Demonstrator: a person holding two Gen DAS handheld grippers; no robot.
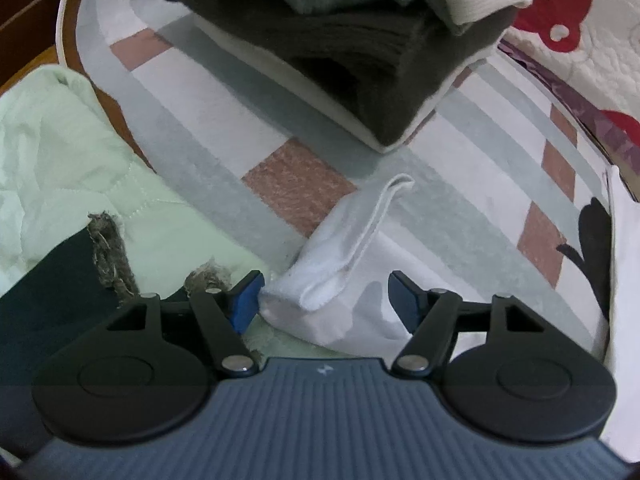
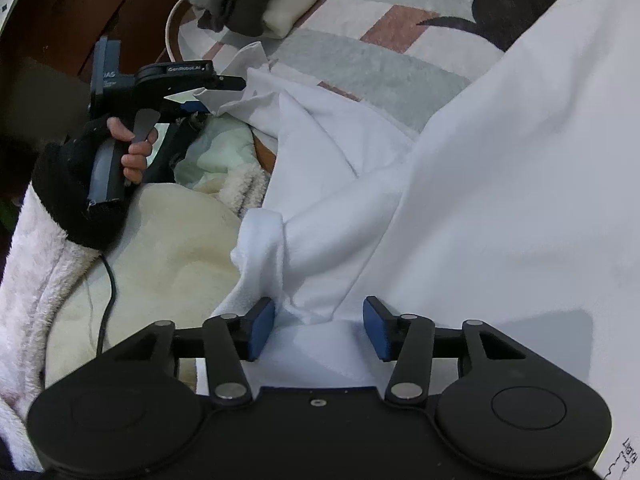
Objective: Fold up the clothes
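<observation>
A white garment (image 2: 460, 184) lies spread over a checked sheet (image 1: 296, 184), with a black print (image 2: 516, 8) near its far edge. Its cuffed sleeve end (image 1: 332, 280) sits between the pads of my left gripper (image 1: 325, 294), which is open. In the right wrist view a hand (image 2: 132, 152) holds that left gripper (image 2: 218, 92) at the sleeve's tip. My right gripper (image 2: 319, 320) is open too, and a bunched fold of the white garment runs between its blue pads (image 2: 260, 332).
A stack of folded clothes (image 1: 340, 40) in brown, grey and white sits at the far side. A pale green quilted piece (image 1: 60, 152) and a dark frayed garment (image 1: 48, 292) lie left. A cream blanket (image 2: 168, 248) and a fluffy robe (image 2: 36, 248) lie nearby.
</observation>
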